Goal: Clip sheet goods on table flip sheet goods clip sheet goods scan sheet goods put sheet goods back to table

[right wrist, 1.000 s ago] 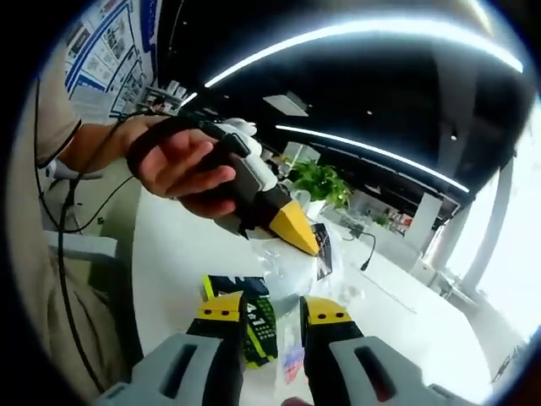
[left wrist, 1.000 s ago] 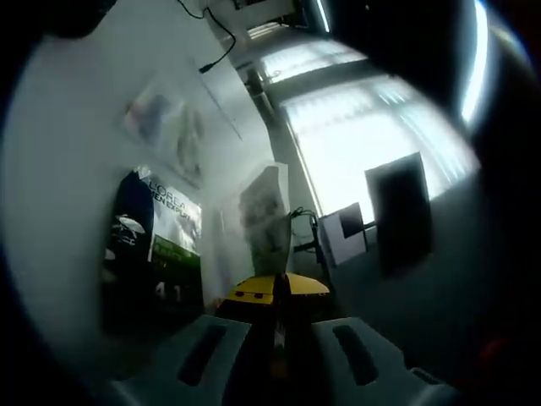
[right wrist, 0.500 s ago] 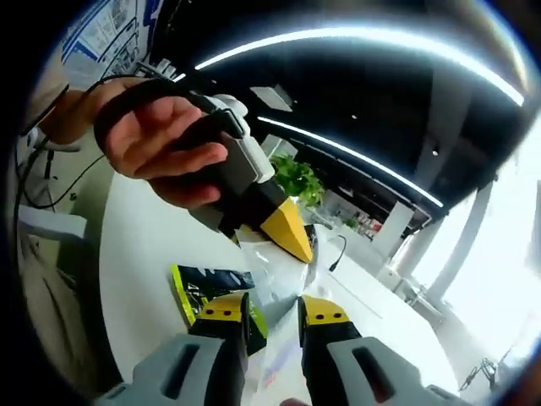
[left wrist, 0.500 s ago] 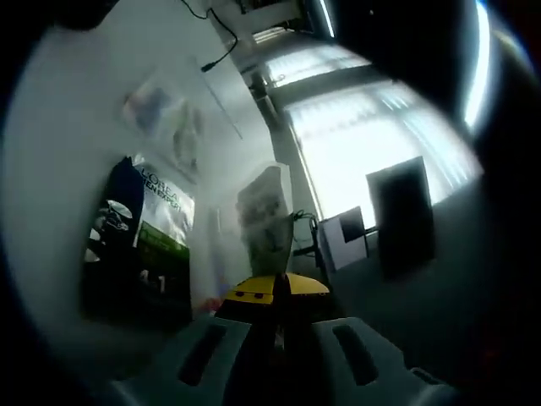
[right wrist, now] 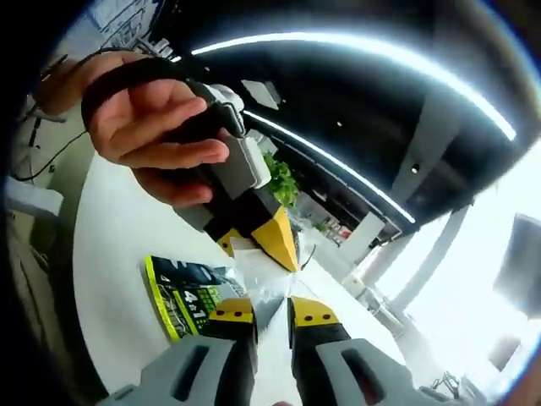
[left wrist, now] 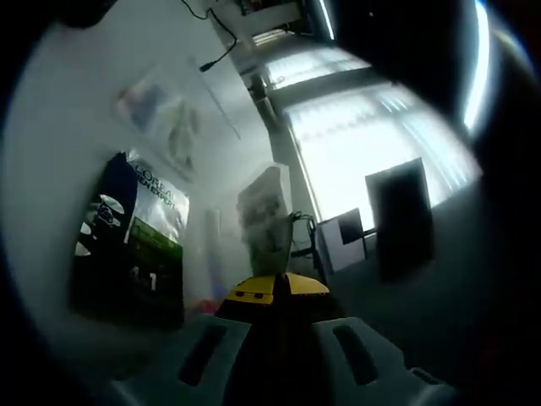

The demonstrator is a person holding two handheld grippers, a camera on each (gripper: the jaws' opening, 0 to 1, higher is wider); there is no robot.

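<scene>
Clear plastic: a see-through sheet pack stands up from the left gripper in the left gripper view, its printed insert dim against the bright window.
Left gripper, fingers: yellow tips pressed together on the lower edge of the sheet pack, no gap showing between them.
Left gripper, seen from the right gripper view: held in a person's hand; its yellow tip points down at the crinkled clear sheet pack, which hangs just below the tip and above the table.
Right gripper, fingers: yellow tips drawn near each other with a narrow slit between them; the edge of the sheet pack lies at that slit. Cannot tell whether they are nipping it.
Dark pouch: a black and green printed pouch lies flat on the white table, off to the side of the held pack and apart from it; in the right gripper view it sits just beside the right gripper's tips, partly behind them.
Other packs: pale clear packets lie farther along the table, blurred, contents unreadable.
Cable: a dark cable runs across the far end of the table.
Background: a green plant behind the left gripper; long ceiling light strips overhead; a dark panel before the window.
</scene>
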